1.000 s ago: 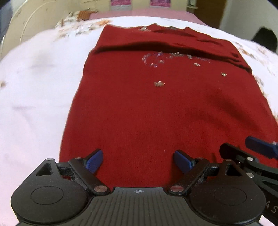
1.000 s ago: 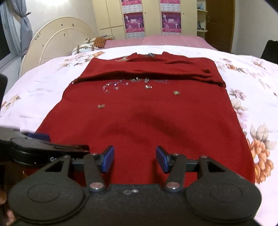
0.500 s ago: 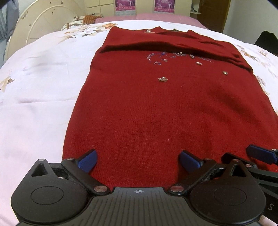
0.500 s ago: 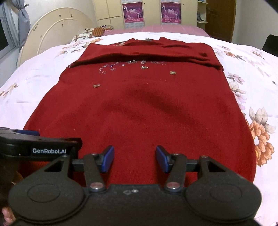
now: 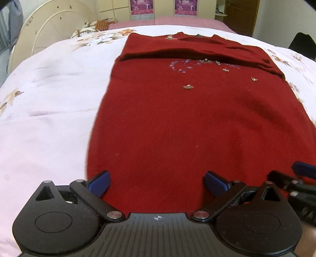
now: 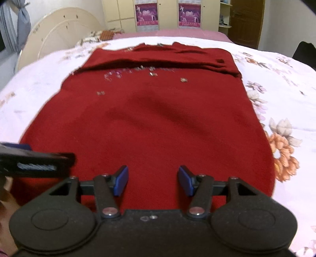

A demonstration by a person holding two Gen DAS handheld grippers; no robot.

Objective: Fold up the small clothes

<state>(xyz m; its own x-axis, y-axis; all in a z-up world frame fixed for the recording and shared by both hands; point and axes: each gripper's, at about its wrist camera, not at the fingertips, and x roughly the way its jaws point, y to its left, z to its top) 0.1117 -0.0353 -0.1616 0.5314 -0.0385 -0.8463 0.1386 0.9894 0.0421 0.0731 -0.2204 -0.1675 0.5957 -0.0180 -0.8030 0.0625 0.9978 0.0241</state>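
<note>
Both the left gripper [image 5: 157, 181] and the right gripper [image 6: 153, 182] stand spread wide, holding nothing, over the near hem of the red sweater [image 5: 197, 122]. The sweater lies flat ahead of both, sleeves folded across its far end. Floral bedsheet [image 6: 286, 110] shows bare past either side edge, with a wardrobe [image 6: 158, 13] beyond.

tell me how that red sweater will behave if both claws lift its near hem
The red sweater is probably floppy: it lies flat with soft dips, so the hem would likely sag between the left claw and right claw. The knit looks thick, so likely grippy, not slippery. The sewn beads might snag.
</note>
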